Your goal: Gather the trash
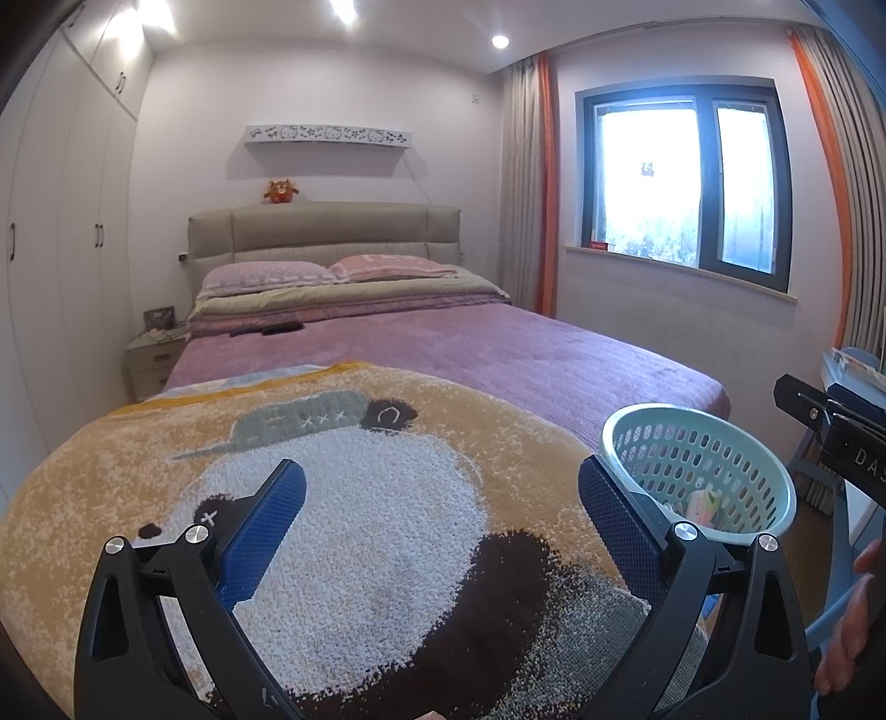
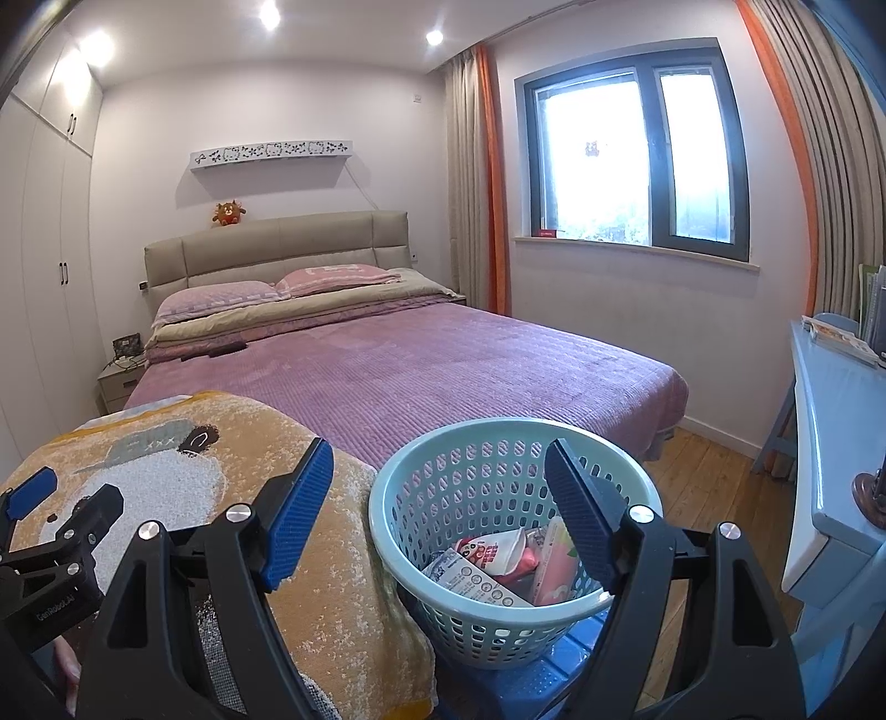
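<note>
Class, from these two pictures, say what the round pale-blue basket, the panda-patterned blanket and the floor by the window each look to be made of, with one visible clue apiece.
Round pale-blue basket: likely moulded plastic, smooth rim, walls of regular slots.
Panda-patterned blanket: soft pile fabric, nubby looped texture.
Floor: seemingly wood or wood-look planks, with board seams.

Both views are sharp and evenly bright, lit by ceiling spotlights (image 1: pixel 499 41) and a blown-out window (image 2: pixel 631 149), with fisheye bending and dark corners.
</note>
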The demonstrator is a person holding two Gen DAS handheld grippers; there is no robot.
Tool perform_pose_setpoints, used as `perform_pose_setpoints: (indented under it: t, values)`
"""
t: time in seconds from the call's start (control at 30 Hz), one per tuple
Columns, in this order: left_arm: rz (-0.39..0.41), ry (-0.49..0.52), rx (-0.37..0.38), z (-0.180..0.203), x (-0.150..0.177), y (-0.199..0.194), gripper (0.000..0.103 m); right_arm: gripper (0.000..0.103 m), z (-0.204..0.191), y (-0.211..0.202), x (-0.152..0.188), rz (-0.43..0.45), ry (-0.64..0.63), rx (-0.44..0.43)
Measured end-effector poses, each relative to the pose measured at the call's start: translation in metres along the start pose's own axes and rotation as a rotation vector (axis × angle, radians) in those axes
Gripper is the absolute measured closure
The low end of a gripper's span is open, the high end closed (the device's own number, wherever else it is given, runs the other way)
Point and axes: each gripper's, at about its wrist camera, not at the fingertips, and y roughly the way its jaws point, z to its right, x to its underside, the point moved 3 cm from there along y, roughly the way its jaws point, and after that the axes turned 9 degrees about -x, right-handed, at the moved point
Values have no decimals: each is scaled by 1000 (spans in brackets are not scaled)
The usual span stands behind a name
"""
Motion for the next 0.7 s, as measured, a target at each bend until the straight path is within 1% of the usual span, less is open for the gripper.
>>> perform_pose_setpoints:
  t: [0.7]
  values:
    - [7,7,0,3,-1,-1,7,28,2,3,2,-6,0,-1]
